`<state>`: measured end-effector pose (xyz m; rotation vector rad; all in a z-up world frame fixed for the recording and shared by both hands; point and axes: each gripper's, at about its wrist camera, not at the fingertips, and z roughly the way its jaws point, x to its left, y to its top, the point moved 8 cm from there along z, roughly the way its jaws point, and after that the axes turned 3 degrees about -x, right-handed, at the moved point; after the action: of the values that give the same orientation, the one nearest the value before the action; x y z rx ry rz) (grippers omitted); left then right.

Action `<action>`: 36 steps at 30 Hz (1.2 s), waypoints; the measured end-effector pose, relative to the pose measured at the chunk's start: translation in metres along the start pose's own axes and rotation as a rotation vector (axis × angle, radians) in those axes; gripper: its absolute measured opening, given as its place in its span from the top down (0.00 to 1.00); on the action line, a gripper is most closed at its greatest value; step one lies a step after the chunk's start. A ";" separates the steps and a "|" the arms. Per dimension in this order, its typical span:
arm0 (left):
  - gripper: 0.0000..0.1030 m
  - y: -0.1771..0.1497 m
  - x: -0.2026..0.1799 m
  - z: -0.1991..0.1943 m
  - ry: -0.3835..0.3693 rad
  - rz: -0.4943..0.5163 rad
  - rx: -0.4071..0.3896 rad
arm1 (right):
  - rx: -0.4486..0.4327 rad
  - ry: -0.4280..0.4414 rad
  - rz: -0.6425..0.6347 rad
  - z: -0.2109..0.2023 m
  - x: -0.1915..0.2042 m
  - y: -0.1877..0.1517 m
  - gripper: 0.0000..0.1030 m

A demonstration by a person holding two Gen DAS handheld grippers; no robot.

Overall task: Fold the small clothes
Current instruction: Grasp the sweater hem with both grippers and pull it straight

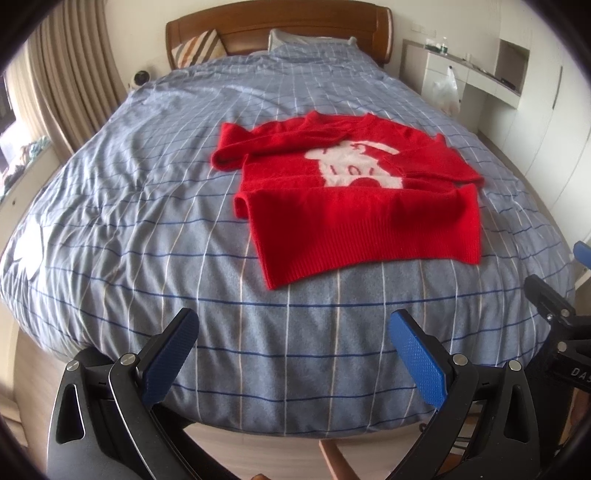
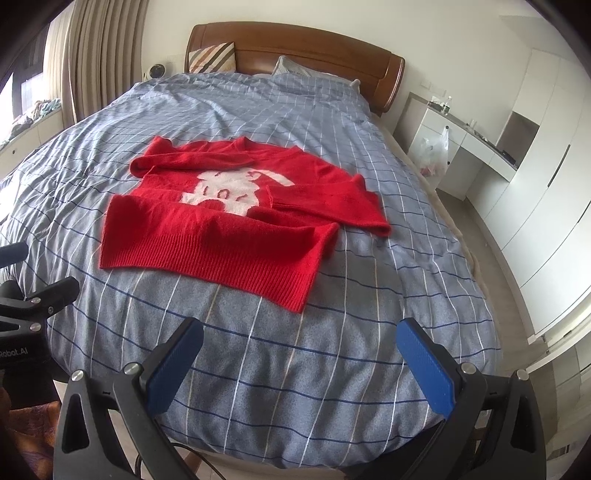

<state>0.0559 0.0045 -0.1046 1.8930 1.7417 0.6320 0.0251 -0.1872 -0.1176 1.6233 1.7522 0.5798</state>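
Observation:
A small red sweater [image 1: 354,184] with a white figure on its chest lies on the bed, both sleeves folded across the body and the ribbed hem folded up over its lower part. It also shows in the right wrist view [image 2: 229,214]. My left gripper [image 1: 293,350] is open and empty, held over the foot of the bed, short of the sweater's hem. My right gripper [image 2: 301,354] is open and empty too, also short of the hem. The right gripper shows at the right edge of the left wrist view [image 1: 561,325], and the left one at the left edge of the right wrist view [image 2: 33,295].
The bed has a blue-grey checked duvet [image 1: 155,206], pillows [image 1: 199,48] and a wooden headboard [image 1: 280,26]. Curtains [image 1: 66,74] hang at the left. A white desk with a plastic bag [image 2: 436,151] and white cabinets [image 2: 546,192] stand at the right.

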 end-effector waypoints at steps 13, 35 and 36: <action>0.09 0.013 0.048 0.103 -0.165 -0.137 0.077 | -0.032 0.291 0.144 0.073 -0.026 0.000 0.00; 0.98 -0.042 0.060 0.056 -0.293 0.027 0.201 | 0.329 0.552 0.211 0.061 -0.022 -0.072 0.96; 0.98 -0.047 0.059 0.063 -0.273 0.033 0.214 | 0.350 0.533 0.213 0.069 -0.021 -0.079 0.96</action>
<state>0.0645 0.0642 -0.1825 2.0442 1.6566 0.1896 0.0212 -0.2261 -0.2177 2.0497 2.1682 0.9114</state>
